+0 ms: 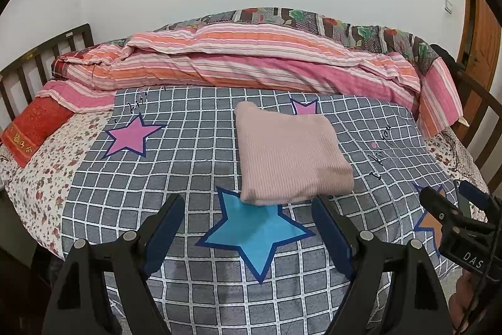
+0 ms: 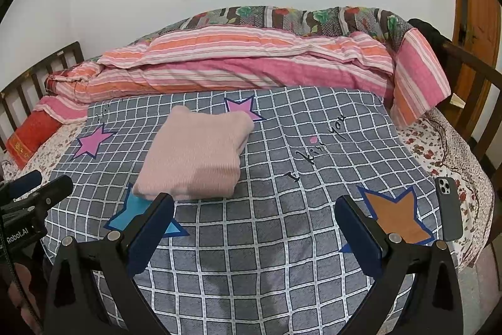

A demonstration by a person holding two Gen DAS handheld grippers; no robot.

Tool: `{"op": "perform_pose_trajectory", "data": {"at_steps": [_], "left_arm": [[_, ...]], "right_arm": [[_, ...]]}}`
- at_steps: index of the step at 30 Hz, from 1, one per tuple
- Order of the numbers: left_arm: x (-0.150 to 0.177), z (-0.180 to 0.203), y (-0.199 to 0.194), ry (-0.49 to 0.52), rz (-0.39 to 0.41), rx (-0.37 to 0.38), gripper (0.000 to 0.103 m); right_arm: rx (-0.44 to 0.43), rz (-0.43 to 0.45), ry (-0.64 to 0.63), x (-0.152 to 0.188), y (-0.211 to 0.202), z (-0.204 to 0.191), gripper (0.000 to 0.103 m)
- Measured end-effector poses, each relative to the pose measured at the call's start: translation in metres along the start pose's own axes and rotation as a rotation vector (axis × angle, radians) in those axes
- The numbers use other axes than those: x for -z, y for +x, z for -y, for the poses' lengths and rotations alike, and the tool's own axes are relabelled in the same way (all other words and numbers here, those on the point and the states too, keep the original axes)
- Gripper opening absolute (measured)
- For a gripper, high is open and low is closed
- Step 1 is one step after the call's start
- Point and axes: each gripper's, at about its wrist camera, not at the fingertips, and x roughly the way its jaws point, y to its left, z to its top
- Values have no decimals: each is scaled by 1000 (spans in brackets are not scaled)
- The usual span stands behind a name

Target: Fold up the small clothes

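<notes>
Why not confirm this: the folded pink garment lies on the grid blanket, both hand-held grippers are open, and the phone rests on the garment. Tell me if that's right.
One detail is wrong. The phone lies apart from the folded pink garment, at the edge of the grid blanket, as the right wrist view shows. The left hand-held gripper and right hand-held gripper are open.

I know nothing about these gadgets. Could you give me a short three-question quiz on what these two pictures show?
1. True or false: the folded pink knit garment lies on the grey checked blanket.
2. The left gripper and right gripper are: A) both open, B) both shut.
3. Fill in: the dark smartphone lies beside the ____ star.

Key: 1 true; 2 A; 3 orange.
</notes>
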Motion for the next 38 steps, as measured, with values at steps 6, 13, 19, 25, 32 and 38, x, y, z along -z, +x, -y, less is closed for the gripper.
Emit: {"op": "perform_pose_trajectory", "data": {"at_steps": [6,13,19,25,32,38], "left_arm": [[-1,-2,-1,0,2,2,82],[-1,-2,-3,-2,4,-1,82],[-1,-2,-3,-3,4,-1,82],[-2,-2,-6,-5,7,-2,82],[-5,0,-8,-7,8,-3,82],[-5,0,-9,-10,12,-8,82]], "right_arm": [[1,3,-4,-1,-1,0,101],[1,3,-4,-2,-2,-1,101],[1,3,-1,-2,-3,-1,101],[2,4,-4,-2,-2,0,101],[1,7,0,-3,-4,-1,101],[-1,4,1,-4,-5,-2,101]]}}
